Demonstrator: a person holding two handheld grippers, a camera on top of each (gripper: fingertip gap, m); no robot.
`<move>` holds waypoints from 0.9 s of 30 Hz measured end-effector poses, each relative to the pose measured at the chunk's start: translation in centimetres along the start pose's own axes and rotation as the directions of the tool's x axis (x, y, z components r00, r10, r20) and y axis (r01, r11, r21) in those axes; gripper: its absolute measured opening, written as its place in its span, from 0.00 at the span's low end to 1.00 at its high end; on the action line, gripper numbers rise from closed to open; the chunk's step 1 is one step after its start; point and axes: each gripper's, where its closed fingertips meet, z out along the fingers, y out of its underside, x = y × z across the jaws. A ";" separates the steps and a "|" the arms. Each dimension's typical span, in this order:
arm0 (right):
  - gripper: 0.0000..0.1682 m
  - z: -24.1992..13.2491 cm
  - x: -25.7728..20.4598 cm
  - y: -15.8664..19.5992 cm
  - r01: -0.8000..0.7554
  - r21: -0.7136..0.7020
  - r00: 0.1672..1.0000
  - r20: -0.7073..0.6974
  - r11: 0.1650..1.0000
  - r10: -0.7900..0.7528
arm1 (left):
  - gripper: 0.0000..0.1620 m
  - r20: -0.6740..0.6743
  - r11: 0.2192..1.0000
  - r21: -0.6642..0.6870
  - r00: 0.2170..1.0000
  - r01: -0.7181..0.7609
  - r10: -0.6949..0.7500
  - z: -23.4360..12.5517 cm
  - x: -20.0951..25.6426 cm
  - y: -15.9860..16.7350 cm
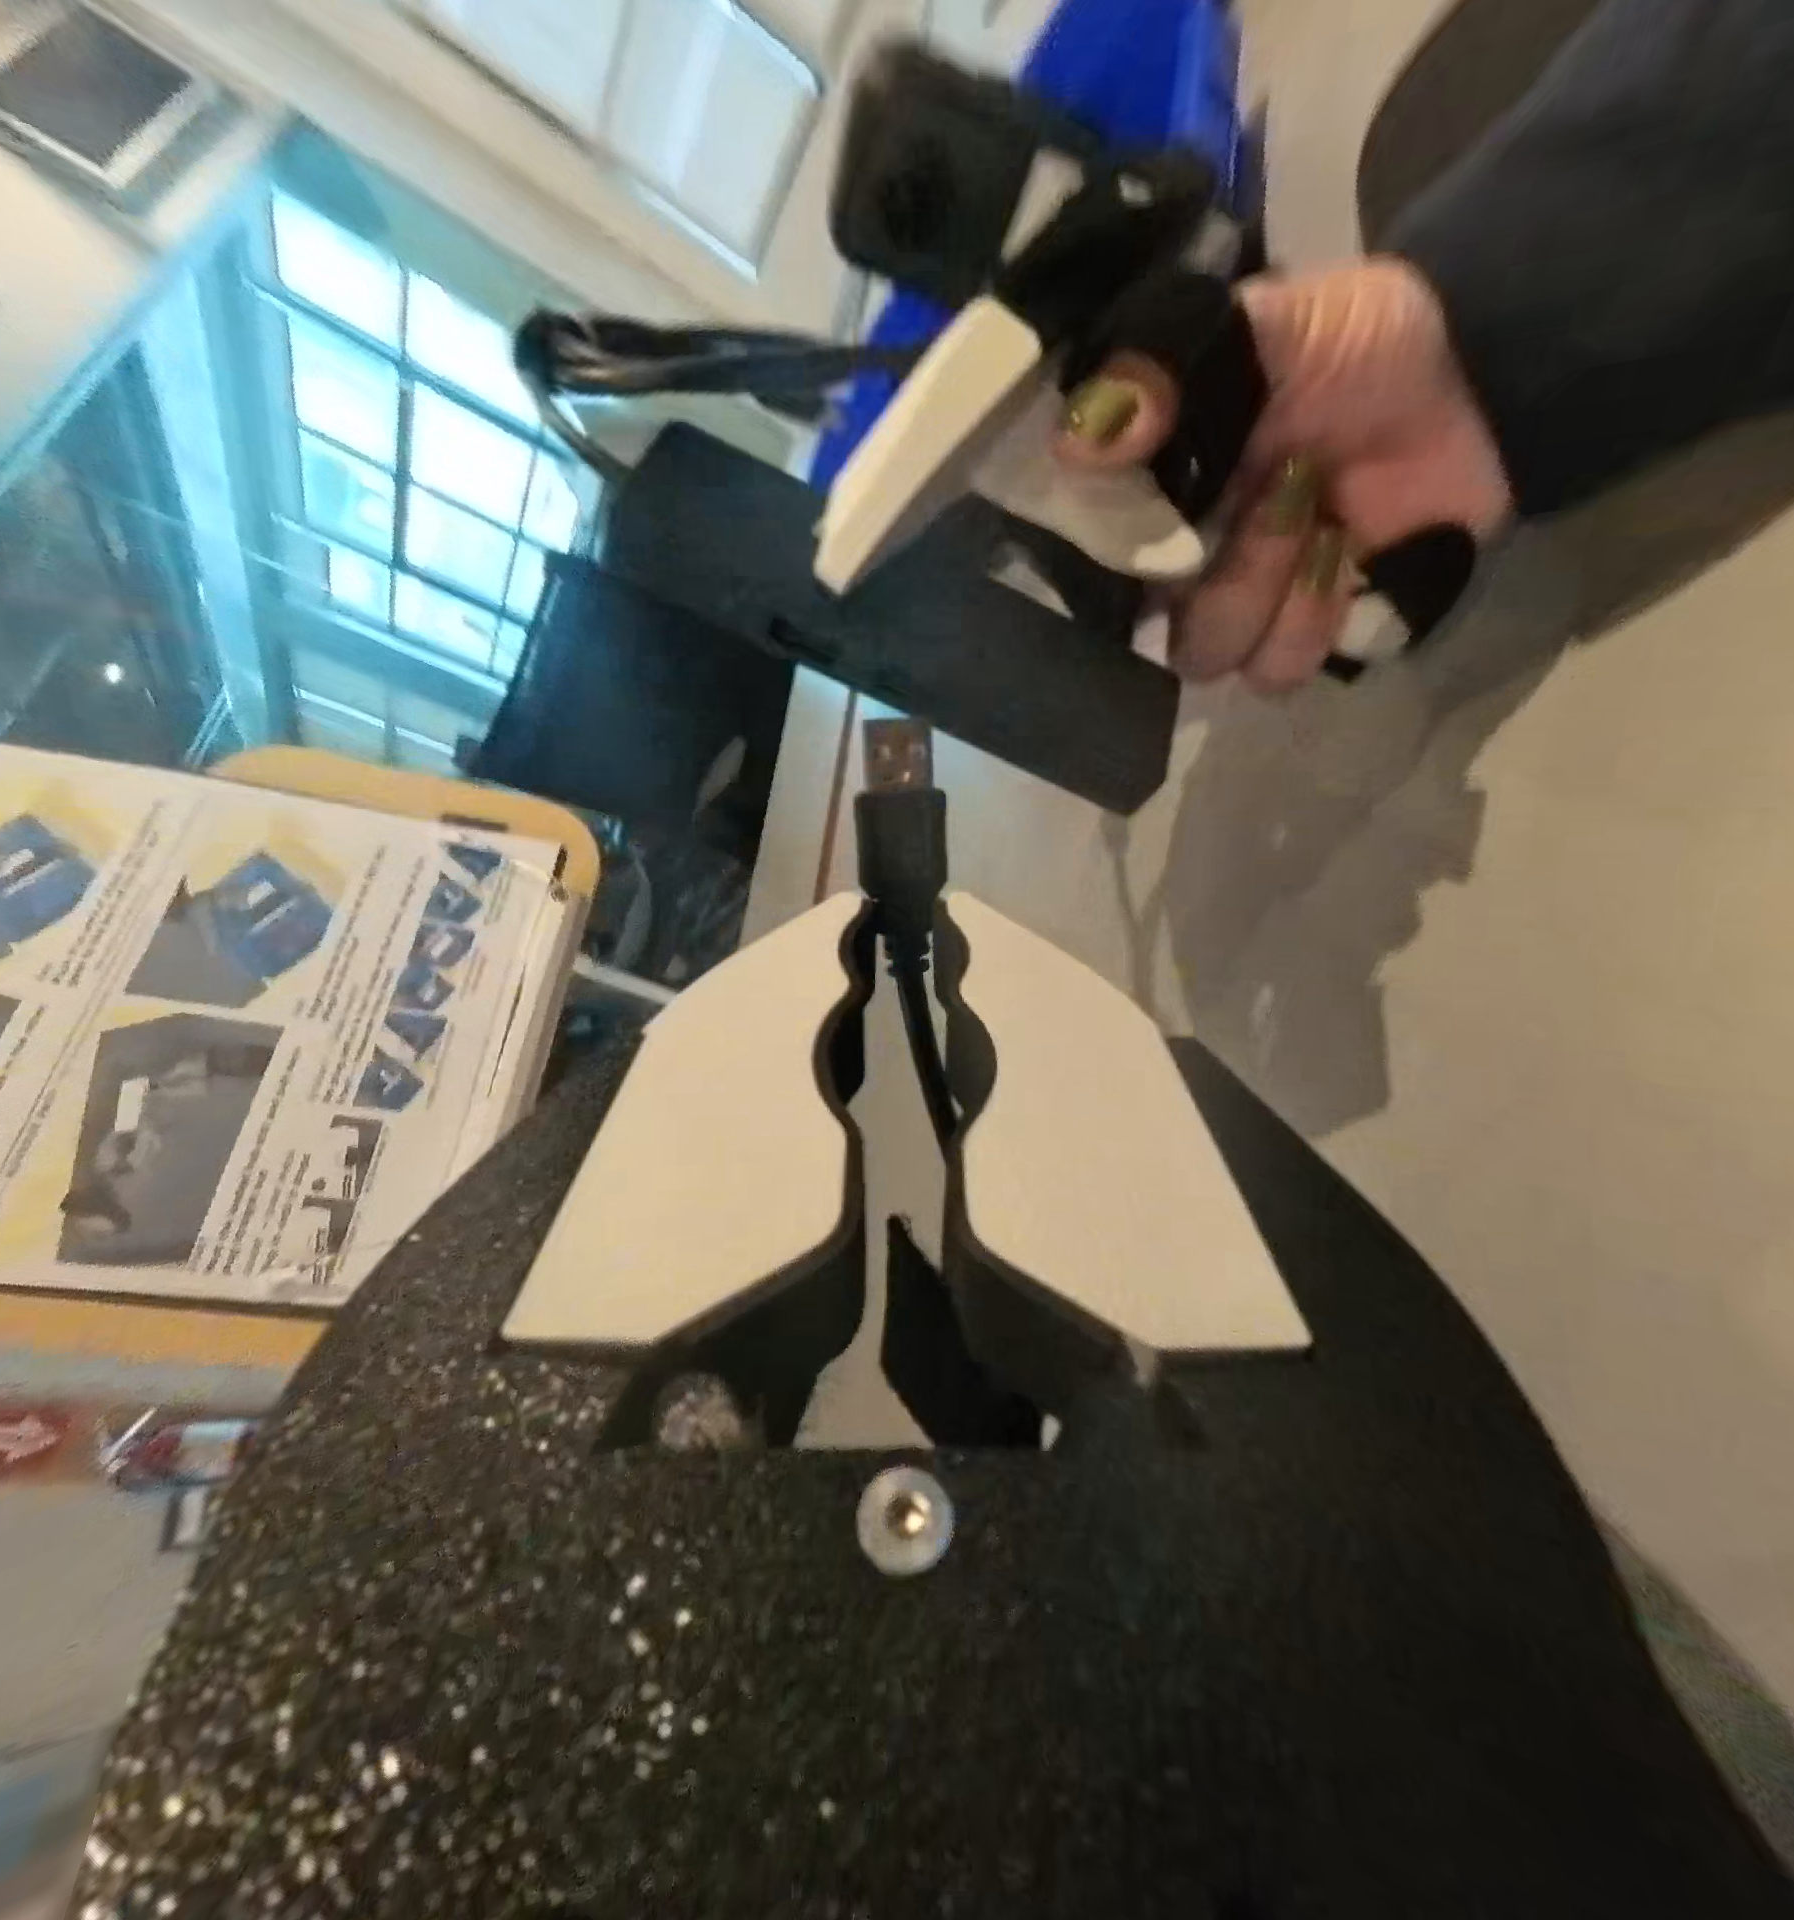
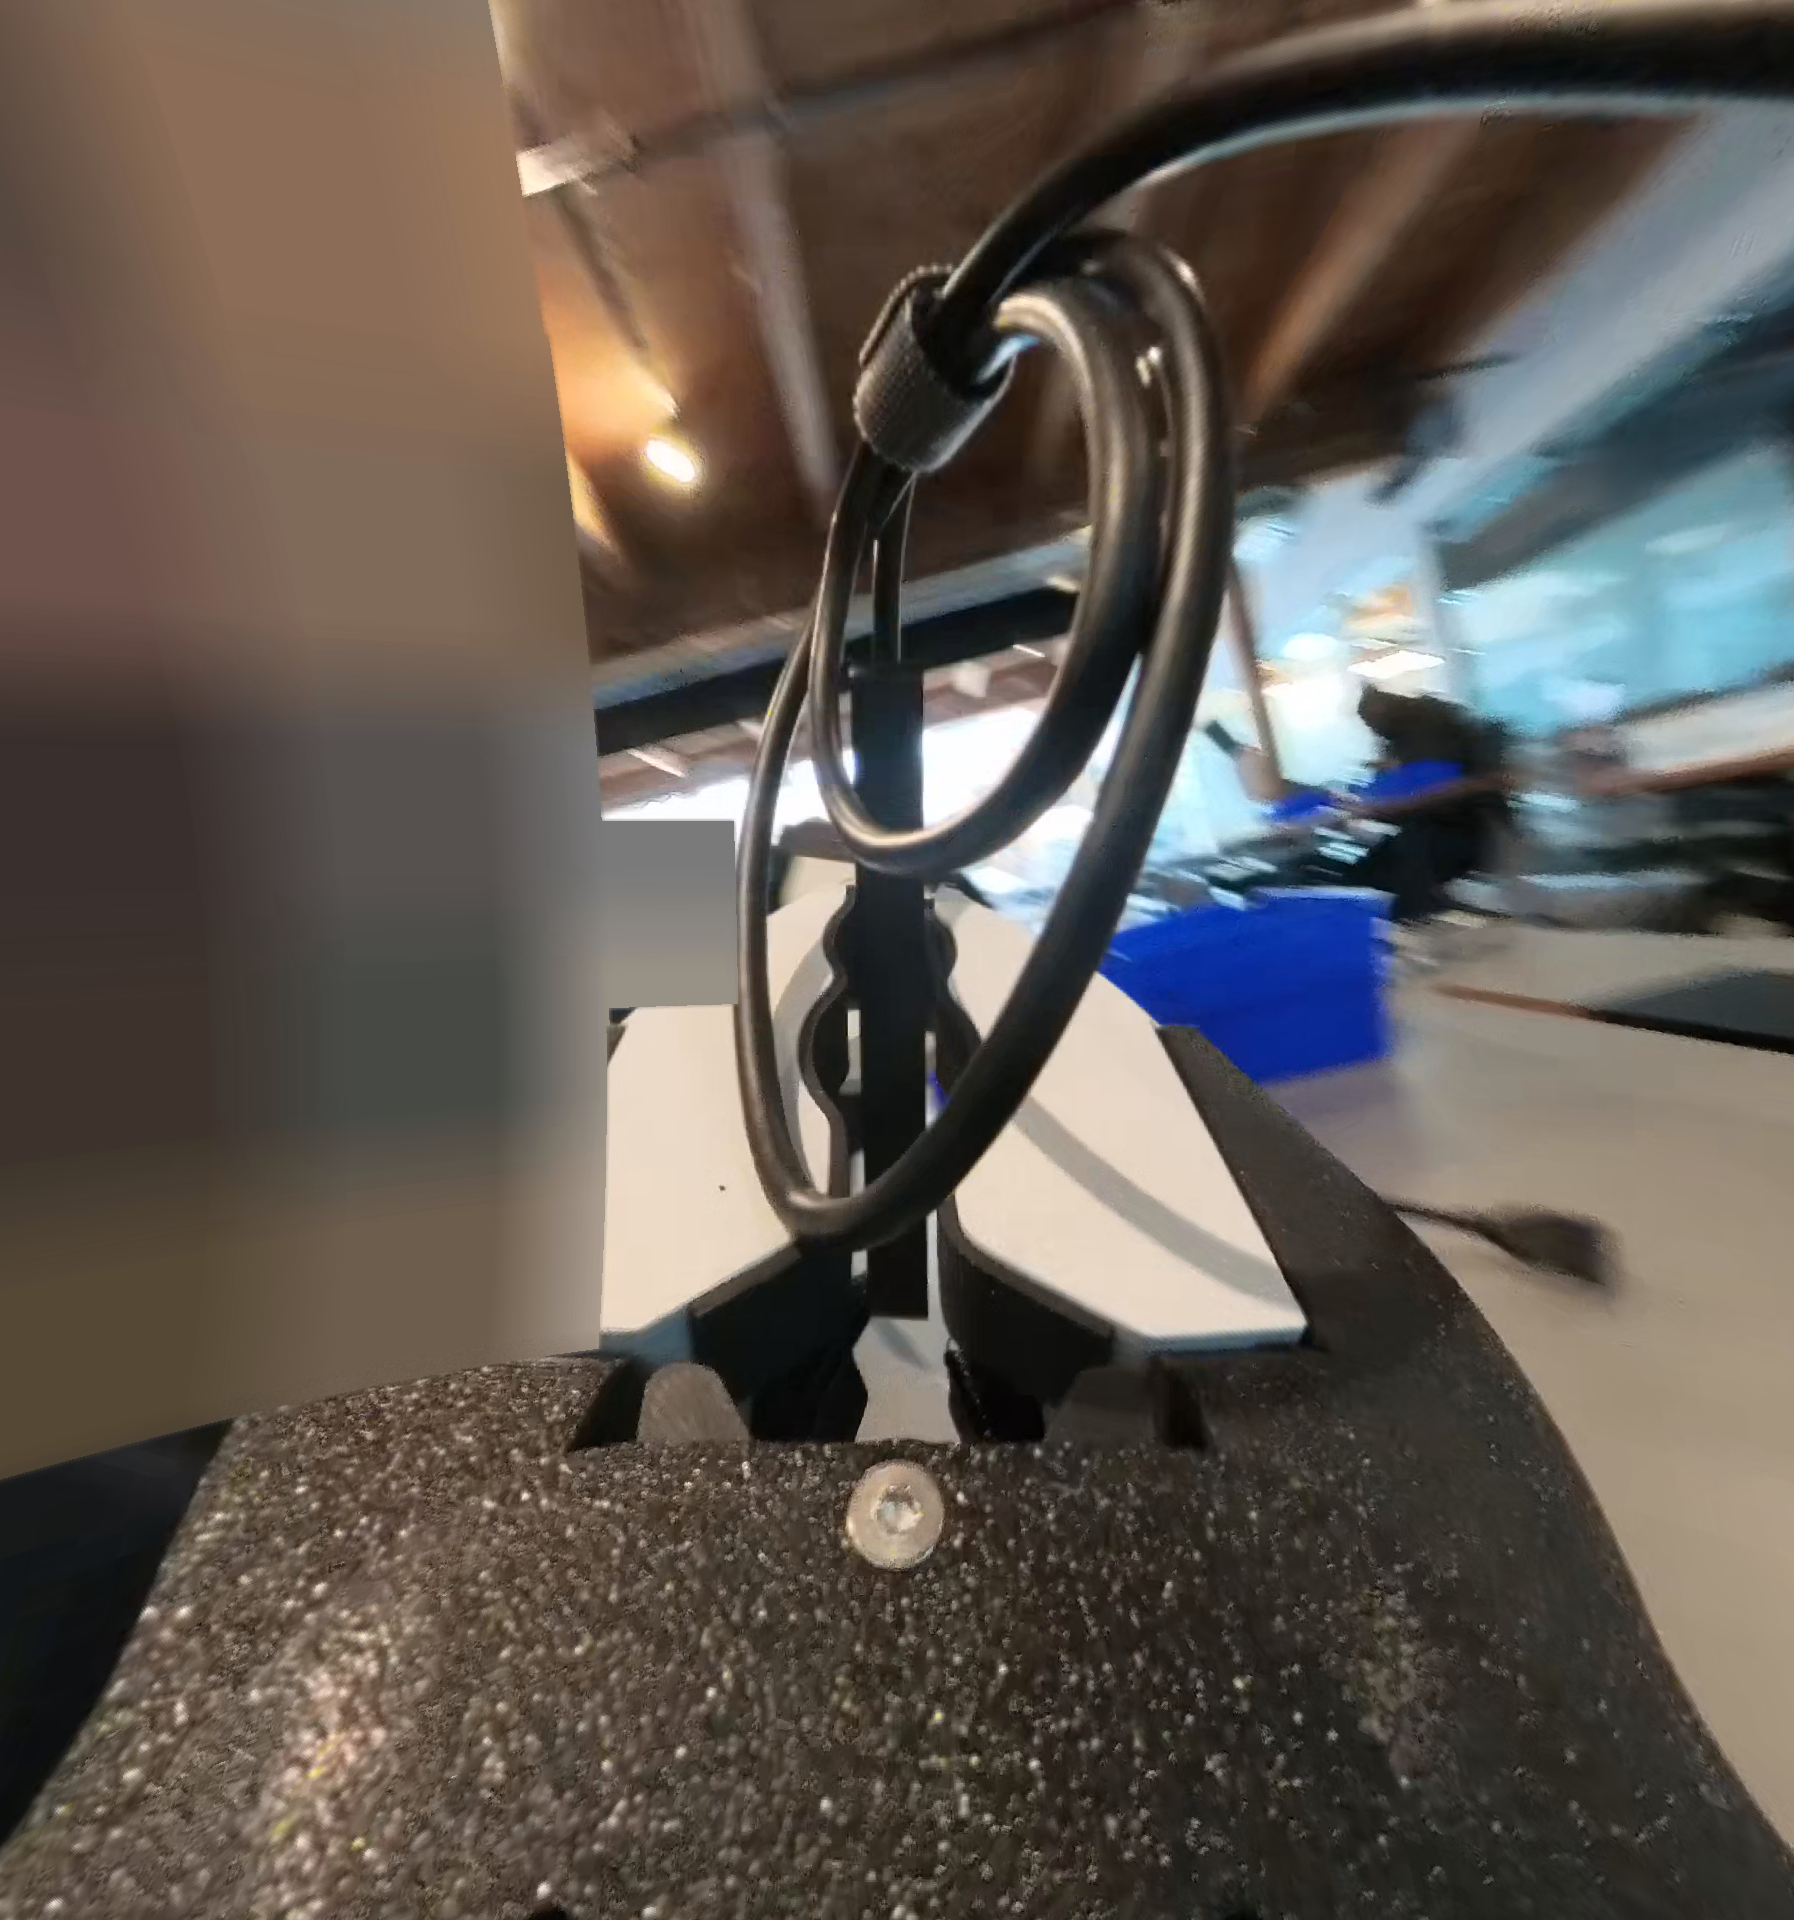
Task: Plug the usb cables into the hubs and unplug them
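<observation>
Left gripper [image 1: 898, 914] clamped on black usb cable [image 1: 903, 831] at frame centre; long axis along fingers, metal plug pointing toward frame top, near black hub [image 1: 872, 613]. Right gripper [image 2: 888, 914] clamped on a thin black upright piece; coiled cable [image 2: 986, 727] hanging before it.

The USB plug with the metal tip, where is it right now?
In the left wrist view the USB plug sits mid-frame, pinched between the left gripper's white fingers, its metal tip pointing at a black box beyond.
</observation>
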 end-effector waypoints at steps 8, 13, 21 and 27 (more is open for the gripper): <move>0.07 0.3 2.4 2.2 0.085 -0.176 0.974 -0.194 0.981 -0.119 | 0.06 0.006 0.970 -0.206 0.991 -0.128 0.132 0.9 0.6 2.9; 0.07 0.1 3.2 2.6 0.102 -0.207 0.956 -0.249 0.973 -0.153 | 0.06 0.007 0.963 -0.215 0.986 -0.163 0.169 1.0 0.8 3.2; 0.07 0.1 3.4 2.9 0.090 -0.216 0.955 -0.257 0.972 -0.146 | 0.06 0.012 0.955 -0.230 0.981 -0.188 0.196 1.1 0.8 3.4; 0.07 0.3 3.2 2.9 0.079 -0.200 0.961 -0.245 0.977 -0.128 | 0.06 0.016 0.941 -0.259 0.973 -0.218 0.230 1.1 0.8 3.6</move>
